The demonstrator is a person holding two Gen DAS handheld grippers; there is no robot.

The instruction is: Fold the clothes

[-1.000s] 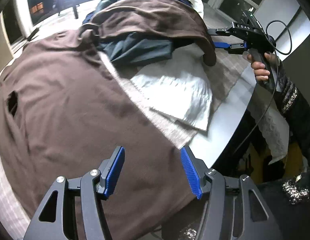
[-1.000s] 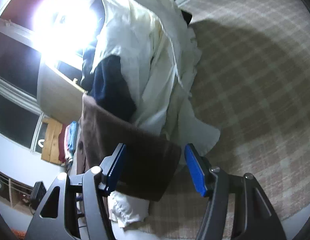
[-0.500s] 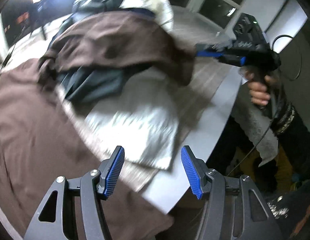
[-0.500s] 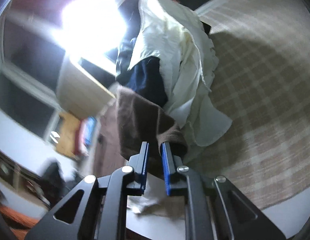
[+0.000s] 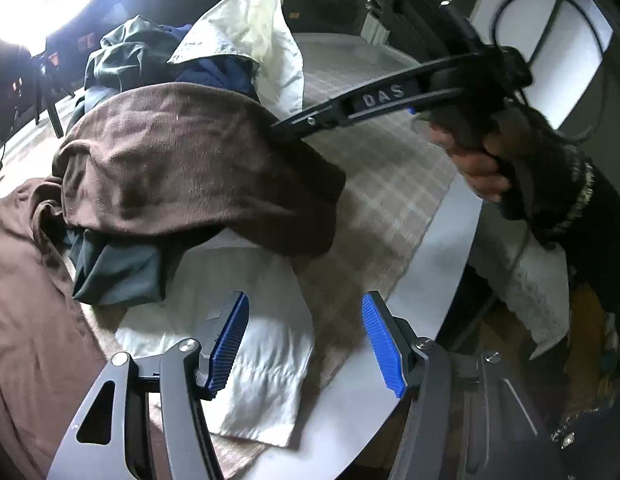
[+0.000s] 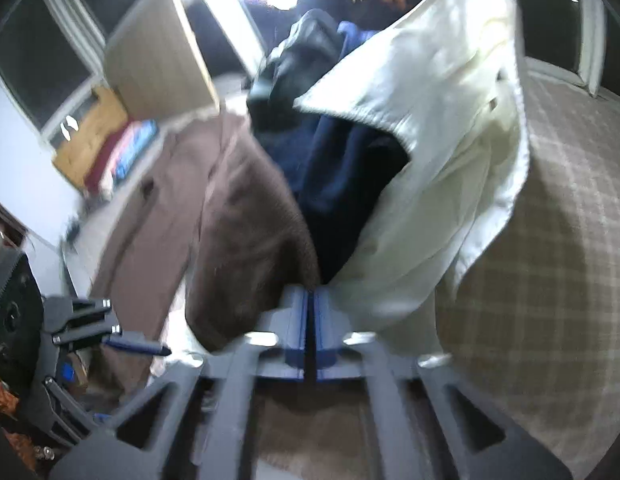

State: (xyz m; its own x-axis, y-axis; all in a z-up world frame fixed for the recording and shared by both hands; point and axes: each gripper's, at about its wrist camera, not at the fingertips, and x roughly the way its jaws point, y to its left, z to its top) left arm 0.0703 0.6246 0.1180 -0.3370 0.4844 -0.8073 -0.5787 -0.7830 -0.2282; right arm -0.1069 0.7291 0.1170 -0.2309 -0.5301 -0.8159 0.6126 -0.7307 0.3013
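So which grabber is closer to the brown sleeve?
The right one. The right gripper has its fingers shut on the brown sleeve, lifting it off the pile. The left gripper is open, apart from it, over the white cloth.

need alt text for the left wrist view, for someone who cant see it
The right tongs, held from the right, pinch a brown garment and lift its edge over a heap of dark and cream clothes. In the foreground the left tongs hang open above a white folded cloth on a plaid-covered table.
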